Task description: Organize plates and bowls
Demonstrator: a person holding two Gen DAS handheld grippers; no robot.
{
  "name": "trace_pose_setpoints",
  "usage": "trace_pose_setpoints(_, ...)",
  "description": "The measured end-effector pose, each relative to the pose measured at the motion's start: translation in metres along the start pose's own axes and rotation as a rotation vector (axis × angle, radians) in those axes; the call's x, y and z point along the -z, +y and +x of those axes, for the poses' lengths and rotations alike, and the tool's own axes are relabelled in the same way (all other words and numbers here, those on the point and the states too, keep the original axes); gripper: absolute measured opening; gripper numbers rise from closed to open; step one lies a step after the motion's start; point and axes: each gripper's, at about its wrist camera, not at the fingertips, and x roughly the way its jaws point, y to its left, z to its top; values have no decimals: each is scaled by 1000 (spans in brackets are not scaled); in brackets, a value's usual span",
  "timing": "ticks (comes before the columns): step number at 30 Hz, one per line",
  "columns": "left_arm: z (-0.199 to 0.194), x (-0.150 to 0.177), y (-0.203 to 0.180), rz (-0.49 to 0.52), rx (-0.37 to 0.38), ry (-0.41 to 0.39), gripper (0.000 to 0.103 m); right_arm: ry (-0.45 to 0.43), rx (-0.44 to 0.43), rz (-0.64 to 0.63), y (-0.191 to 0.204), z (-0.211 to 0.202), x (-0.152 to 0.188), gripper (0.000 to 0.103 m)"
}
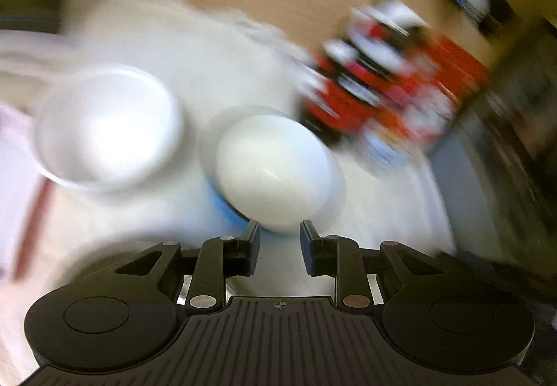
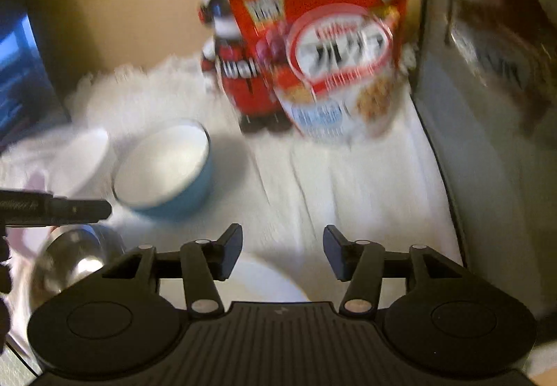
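A blue bowl (image 1: 275, 170) with a white inside stands on a white cloth (image 1: 383, 198), just beyond the tips of my left gripper (image 1: 280, 234). That gripper is open, with nothing between its fingers. A white bowl (image 1: 104, 128) sits to the blue bowl's left. In the right wrist view my right gripper (image 2: 282, 246) is open above a white plate (image 2: 268, 281) and holds nothing. The blue bowl (image 2: 167, 170) and white bowl (image 2: 80, 159) lie ahead on the left. A steel bowl (image 2: 69, 260) is at the lower left. Both views are blurred.
A red cereal box (image 2: 330, 48) and a red and black bottle (image 2: 236, 72) stand at the back of the white cloth (image 2: 348, 194). A grey upright surface (image 2: 487, 177) borders the cloth on the right. The black finger (image 2: 69, 208) of my left gripper reaches in from the left.
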Motion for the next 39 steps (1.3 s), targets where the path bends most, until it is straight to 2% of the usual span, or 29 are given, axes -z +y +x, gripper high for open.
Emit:
trace_pose_setpoints(3, 16, -15, 14, -40, -57, 5, 27, 15, -38, 16, 8, 14, -21, 52)
trace_pose_setpoints(10, 51, -35, 19, -65, -94, 52, 27, 117, -112, 44, 29, 73, -40, 52)
trace_pose_setpoints(17, 73, -45, 21, -64, -113, 77, 30, 186, -122, 33, 51, 119, -45, 55)
trace_pose_setpoints(23, 81, -48, 29, -95, -87, 89, 29, 269, -160, 68, 65, 157, -45, 55)
trace_pose_setpoints(25, 83, -49, 29, -89, -81, 92, 29, 298, -164, 72, 68, 167, -43, 50)
trace_pose_setpoints(26, 83, -50, 29, -86, -78, 93, 29, 314, -174, 71, 70, 172, -43, 41)
trace_pose_setpoints(27, 82, -50, 30, -83, -73, 96, 29, 325, -187, 69, 72, 174, -43, 37)
trace_pose_setpoints(34, 79, -45, 23, -47, -51, 133, 29, 312, -207, 51, 69, 165, -42, 37)
trace_pose_setpoints(39, 80, -38, 4, -4, 1, 145, 29, 283, -163, 66, 51, 148, -43, 37)
